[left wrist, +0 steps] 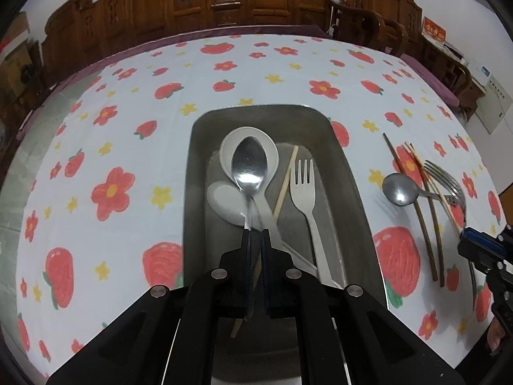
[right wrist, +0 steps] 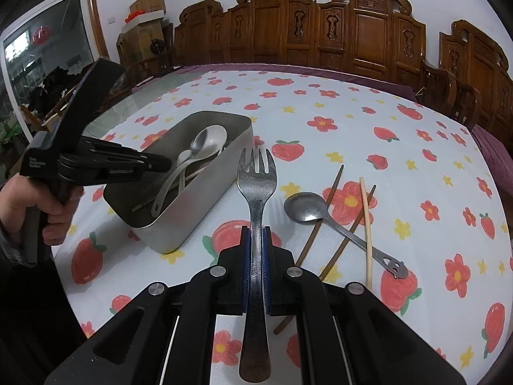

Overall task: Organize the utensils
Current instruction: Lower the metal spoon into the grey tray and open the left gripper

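My left gripper (left wrist: 255, 231) is shut on a metal spoon (left wrist: 249, 164) and holds it over the grey metal tray (left wrist: 349, 173). In the tray lie two white spoons (left wrist: 224, 199), a white fork (left wrist: 304, 186) and a pale chopstick (left wrist: 286, 183). My right gripper (right wrist: 255, 229) is shut on a metal fork (right wrist: 256, 173), held above the table to the right of the tray (right wrist: 205, 189). On the cloth to its right lie a metal spoon (right wrist: 304, 207), two dark chopsticks (right wrist: 320, 221) and a pale chopstick (right wrist: 366, 221). The left gripper (right wrist: 160, 162) reaches over the tray.
The table has a white cloth (left wrist: 128, 128) with strawberries and flowers. Carved wooden chairs (right wrist: 352, 29) stand along the far edge. A hand (right wrist: 32, 202) holds the left gripper at the tray's left.
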Demonstrator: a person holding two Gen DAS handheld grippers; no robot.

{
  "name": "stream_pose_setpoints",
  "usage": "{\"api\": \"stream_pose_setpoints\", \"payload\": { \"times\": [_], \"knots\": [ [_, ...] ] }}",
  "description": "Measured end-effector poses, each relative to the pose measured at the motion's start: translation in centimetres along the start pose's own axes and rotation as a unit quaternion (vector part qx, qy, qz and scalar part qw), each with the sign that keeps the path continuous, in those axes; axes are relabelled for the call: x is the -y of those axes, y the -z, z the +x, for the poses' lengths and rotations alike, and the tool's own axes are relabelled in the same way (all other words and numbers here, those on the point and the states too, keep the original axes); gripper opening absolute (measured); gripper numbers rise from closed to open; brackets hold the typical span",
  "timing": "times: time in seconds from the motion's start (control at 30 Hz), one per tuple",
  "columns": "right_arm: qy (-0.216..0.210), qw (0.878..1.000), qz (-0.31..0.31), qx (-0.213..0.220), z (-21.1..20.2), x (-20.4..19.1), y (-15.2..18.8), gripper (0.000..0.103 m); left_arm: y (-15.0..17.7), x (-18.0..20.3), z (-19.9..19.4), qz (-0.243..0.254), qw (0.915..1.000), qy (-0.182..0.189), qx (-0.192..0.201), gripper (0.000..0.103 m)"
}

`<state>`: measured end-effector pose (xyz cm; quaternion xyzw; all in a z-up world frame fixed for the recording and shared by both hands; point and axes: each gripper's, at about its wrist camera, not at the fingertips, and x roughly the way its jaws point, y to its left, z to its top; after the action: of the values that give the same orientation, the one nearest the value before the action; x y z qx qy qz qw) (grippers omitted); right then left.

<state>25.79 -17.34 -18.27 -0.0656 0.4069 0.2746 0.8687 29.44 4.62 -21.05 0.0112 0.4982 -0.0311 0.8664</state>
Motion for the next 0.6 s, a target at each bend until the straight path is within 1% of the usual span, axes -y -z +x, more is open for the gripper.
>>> {"api": "stream_pose_setpoints", "payload": {
  "times": [0.03, 0.07, 0.13, 0.23, 0.3, 0.37, 0.5, 0.53, 0.57, 0.6],
  "knots": [
    [0.001, 1.0, 0.0, 0.0, 0.0, -0.1, 0.0, 0.008, 0.1, -0.1, -0.4, -0.001, 1.0, 0.0, 0.003, 0.008],
    [0.001, 1.0, -0.001, 0.0, -0.2, -0.2, -0.1, 0.008, 0.0, -0.3, -0.8, 0.0, 1.0, 0.001, 0.006, 0.014],
    [0.0, 1.0, -0.001, 0.0, -0.4, -0.4, -0.2, 0.008, 0.2, -0.6, -2.0, 0.002, 0.9999, 0.0, 0.017, 0.019],
    [0.004, 1.0, -0.008, 0.001, -1.0, -1.0, -0.7, 0.008, 0.5, -1.1, -3.8, 0.003, 0.9995, 0.003, 0.032, 0.021],
    [0.002, 1.0, -0.005, 0.005, -1.5, -1.4, -1.1, 0.008, 0.7, -1.5, -5.0, 0.004, 0.9991, 0.005, 0.041, 0.026],
    [0.0, 1.0, -0.003, 0.009, -2.0, -1.8, -1.5, 0.008, 1.0, -1.8, -5.9, 0.005, 0.9987, 0.004, 0.05, 0.036],
    [-0.004, 1.0, -0.007, 0.012, -2.6, -3.1, -2.4, 0.008, 1.3, -2.6, -7.7, -0.001, 0.9979, 0.01, 0.064, 0.037],
    [-0.005, 1.0, -0.009, 0.011, -2.7, -3.5, -2.8, 0.008, 1.4, -2.8, -8.0, -0.002, 0.9978, 0.011, 0.066, 0.04],
    [-0.007, 1.0, -0.009, 0.011, -2.8, -3.8, -3.1, 0.008, 1.5, -3.0, -8.4, -0.004, 0.9976, 0.011, 0.068, 0.054],
    [-0.008, 1.0, -0.01, 0.011, -2.8, -4.2, -3.4, 0.008, 1.5, -3.3, -9.0, -0.006, 0.997, 0.014, 0.076, 0.062]
  ]
}}
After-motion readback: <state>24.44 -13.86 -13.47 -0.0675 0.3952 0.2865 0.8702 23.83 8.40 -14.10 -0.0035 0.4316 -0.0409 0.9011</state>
